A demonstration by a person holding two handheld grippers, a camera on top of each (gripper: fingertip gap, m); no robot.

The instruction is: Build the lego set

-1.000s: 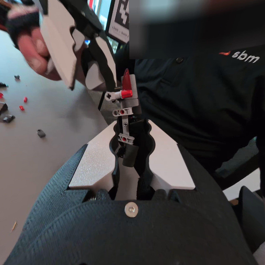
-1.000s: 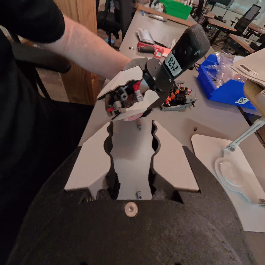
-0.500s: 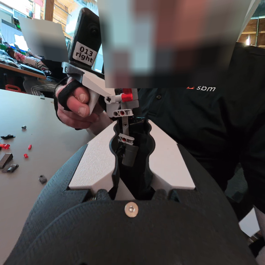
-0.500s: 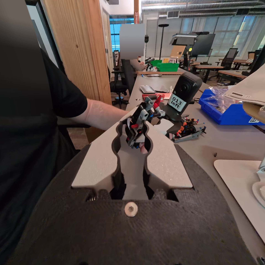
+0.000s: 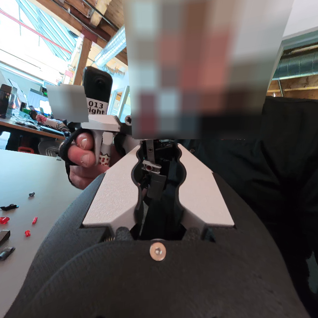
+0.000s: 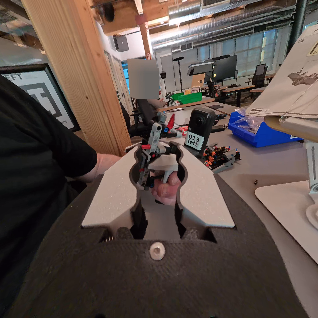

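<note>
My left gripper (image 5: 158, 149) is shut on a grey and black lego assembly (image 5: 154, 185) and holds it upright in the air, above the table. A mosaic patch hides its top in this view. In the right wrist view the assembly (image 6: 151, 142) shows grey beams, red pins and a red pointed piece. It stands between the tips of my right gripper (image 6: 157, 148), which is open around it. The left gripper's fingers (image 6: 165, 165) show just behind. The right gripper's body (image 5: 101, 123) and the hand on it show left of the assembly.
Loose red pieces (image 5: 27, 233) and black pieces (image 5: 9, 207) lie on the grey table. A partly built model (image 6: 222, 156), a blue bin (image 6: 258, 132), an instruction booklet (image 6: 292, 89) on a white stand (image 6: 284, 206) and a wooden post (image 6: 77, 68) are around. The person's dark shirt is close behind. My two grippers' fingertips are within a few centimetres of each other.
Both grippers have tilted up from the table. The right gripper has come in from apart, so the assembly held by the left now stands between its fingertips.
</note>
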